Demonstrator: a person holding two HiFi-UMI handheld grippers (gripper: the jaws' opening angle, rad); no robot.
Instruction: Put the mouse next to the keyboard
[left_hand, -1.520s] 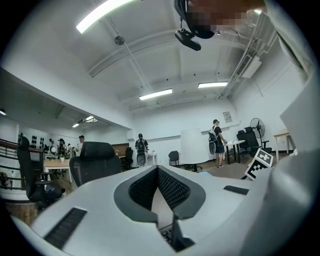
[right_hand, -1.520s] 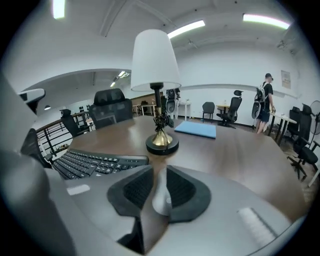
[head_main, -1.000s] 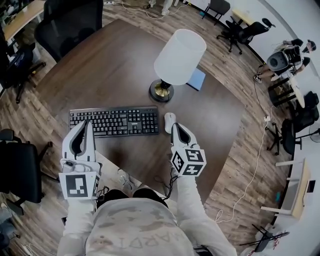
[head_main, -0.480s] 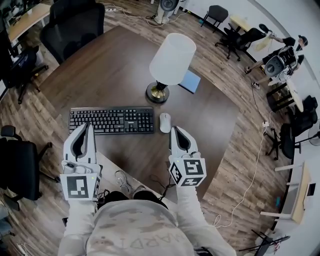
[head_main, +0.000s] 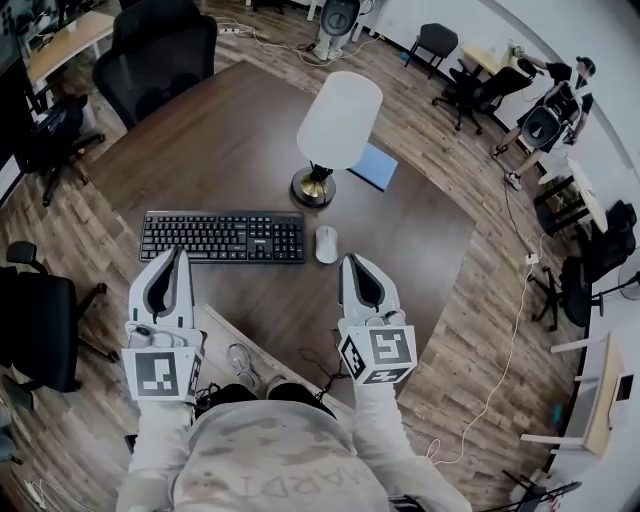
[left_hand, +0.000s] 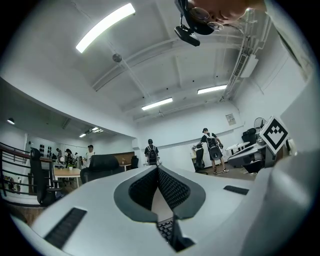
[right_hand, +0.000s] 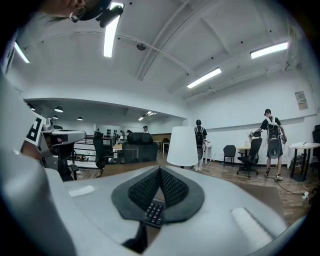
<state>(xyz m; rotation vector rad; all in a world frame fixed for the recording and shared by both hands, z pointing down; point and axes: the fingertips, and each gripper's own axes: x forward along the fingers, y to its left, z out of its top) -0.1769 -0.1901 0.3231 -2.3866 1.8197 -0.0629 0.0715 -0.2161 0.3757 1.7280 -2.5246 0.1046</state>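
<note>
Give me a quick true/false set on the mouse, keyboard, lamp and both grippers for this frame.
1. The mouse lies on the table just right of the keyboard. True.
2. The right gripper holds the mouse. False: its jaws are shut on nothing, and the mouse lies apart from it on the table.
3. The lamp stands upright beyond the keyboard. True.
4. The left gripper has its jaws wide open. False: its jaws meet at the tips, with nothing between them.
5. A blue pad lies left of the keyboard. False: it lies on the lamp's right side.
</note>
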